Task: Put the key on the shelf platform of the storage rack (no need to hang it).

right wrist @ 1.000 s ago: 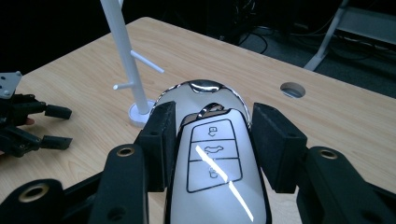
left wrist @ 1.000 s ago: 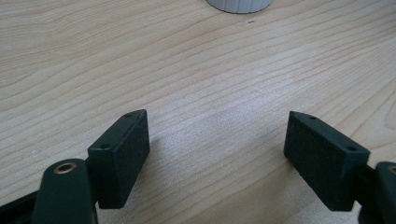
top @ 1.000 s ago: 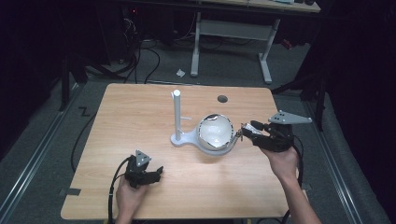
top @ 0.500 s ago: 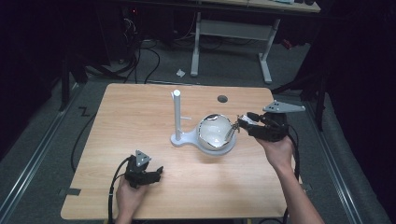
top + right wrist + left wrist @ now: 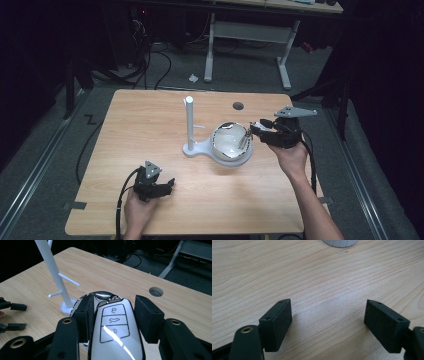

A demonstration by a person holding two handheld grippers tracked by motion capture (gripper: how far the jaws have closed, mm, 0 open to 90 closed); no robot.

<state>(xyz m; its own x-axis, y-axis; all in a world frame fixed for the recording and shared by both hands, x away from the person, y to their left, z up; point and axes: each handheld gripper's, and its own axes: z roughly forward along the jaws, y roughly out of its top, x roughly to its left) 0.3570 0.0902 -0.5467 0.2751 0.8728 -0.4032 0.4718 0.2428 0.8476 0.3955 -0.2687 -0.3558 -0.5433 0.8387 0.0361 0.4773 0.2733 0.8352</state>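
Altogether one car key (image 5: 115, 335) sits gripped in the right tongs (image 5: 113, 317); left tongs (image 5: 328, 322) gape open over one wooden counter (image 5: 150, 125) bearing one white stand (image 5: 190, 125), dark room around.

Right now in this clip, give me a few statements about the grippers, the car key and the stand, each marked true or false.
1. The right gripper holds a car key between its jaws. True.
2. The left gripper grips the white stand. False: its jaws stand open over bare table.
3. The key has three buttons. True.
4. The stand lies flat on the table. False: its post is upright.
5. The right gripper is over the bowl beside the stand. True.
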